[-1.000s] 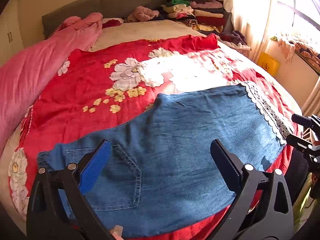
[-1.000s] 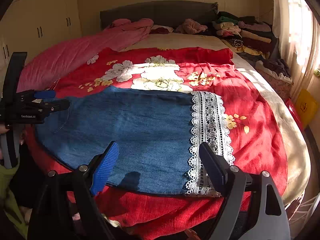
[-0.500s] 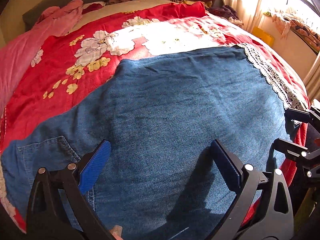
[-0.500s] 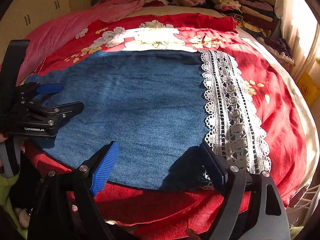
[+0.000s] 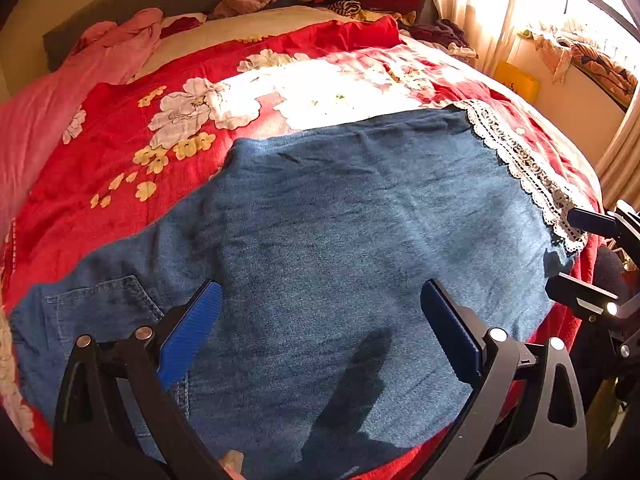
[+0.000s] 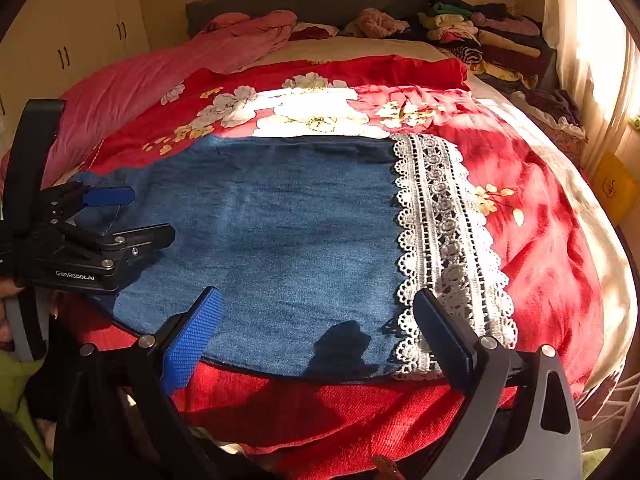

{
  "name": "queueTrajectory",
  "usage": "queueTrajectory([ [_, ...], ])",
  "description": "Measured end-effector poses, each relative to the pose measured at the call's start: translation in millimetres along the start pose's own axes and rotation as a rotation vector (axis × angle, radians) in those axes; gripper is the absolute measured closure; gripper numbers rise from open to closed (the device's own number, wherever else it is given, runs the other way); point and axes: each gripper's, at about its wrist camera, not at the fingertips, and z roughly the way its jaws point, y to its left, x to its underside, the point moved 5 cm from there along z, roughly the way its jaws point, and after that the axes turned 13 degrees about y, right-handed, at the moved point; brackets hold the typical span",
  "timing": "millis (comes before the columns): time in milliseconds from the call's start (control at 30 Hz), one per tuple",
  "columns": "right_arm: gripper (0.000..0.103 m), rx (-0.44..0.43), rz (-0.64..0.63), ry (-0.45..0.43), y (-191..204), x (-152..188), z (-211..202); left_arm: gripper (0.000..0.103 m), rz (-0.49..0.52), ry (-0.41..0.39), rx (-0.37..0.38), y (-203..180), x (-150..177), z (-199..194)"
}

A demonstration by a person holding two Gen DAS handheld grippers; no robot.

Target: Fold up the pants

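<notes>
While the denim pants (image 6: 288, 236) lie flat across the near edge of the bed (image 6: 560, 240), lace hem (image 6: 444, 240) toward its right side, I hold both grippers over them: left gripper (image 5: 320, 320) jaws wide apart, right gripper (image 6: 316, 320) jaws just widened, nothing between.

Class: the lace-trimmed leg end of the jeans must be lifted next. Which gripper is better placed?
Right. The right gripper, open, hangs by the lace hem of the jeans; the left gripper is nearer the pocket.
</notes>
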Motion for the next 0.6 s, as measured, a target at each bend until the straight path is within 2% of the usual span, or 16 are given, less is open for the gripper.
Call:
queueTrajectory([
  [300,0.007,0.022,0.063,-0.094,-22,-1,-36,0.010,0.023,-0.040,-0.007,-15,-10,-25],
  [600,0.007,0.038,0.147,-0.144,-53,5,-53,0.010,0.089,-0.047,-0.018,-41,-29,-25],
])
